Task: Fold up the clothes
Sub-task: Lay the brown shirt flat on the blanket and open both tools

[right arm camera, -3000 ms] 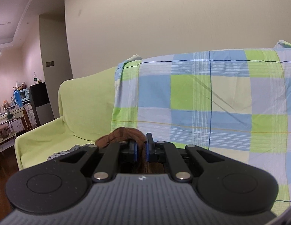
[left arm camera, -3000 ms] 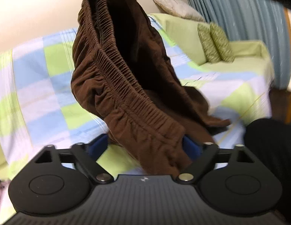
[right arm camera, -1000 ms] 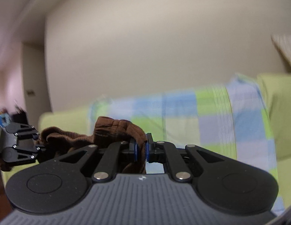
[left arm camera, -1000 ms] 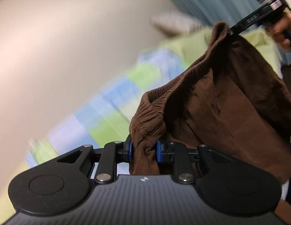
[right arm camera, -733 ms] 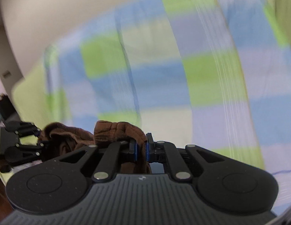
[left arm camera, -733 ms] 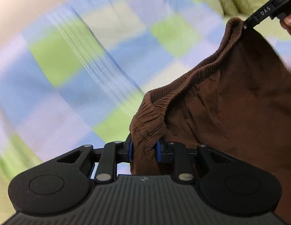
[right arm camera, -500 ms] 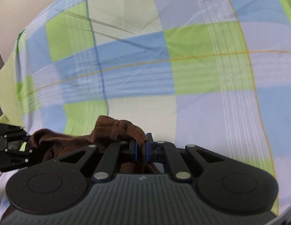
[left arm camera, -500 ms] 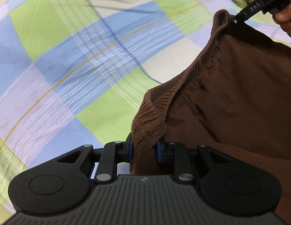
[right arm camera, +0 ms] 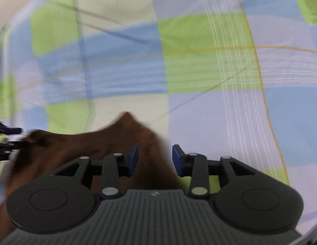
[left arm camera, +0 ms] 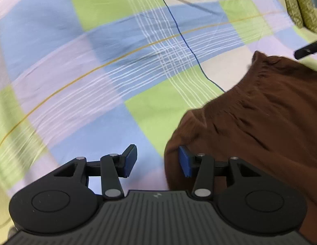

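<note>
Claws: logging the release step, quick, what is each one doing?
Left claw: open, holding nothing; brown shorts beside it.
Right claw: open, shorts lying loose between its fingers.

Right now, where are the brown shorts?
In the left wrist view the shorts lie on the checked sheet, right of the open left gripper.

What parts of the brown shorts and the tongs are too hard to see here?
- Brown shorts: left wrist view, legs cut off by the right edge and hidden behind the left tongs.
- Shorts' waistband: right wrist view, smeared by motion blur.
- Right tongs: left wrist view, only a dark tip shows at the edge.
- Checked sheet: left part blurred.
</note>
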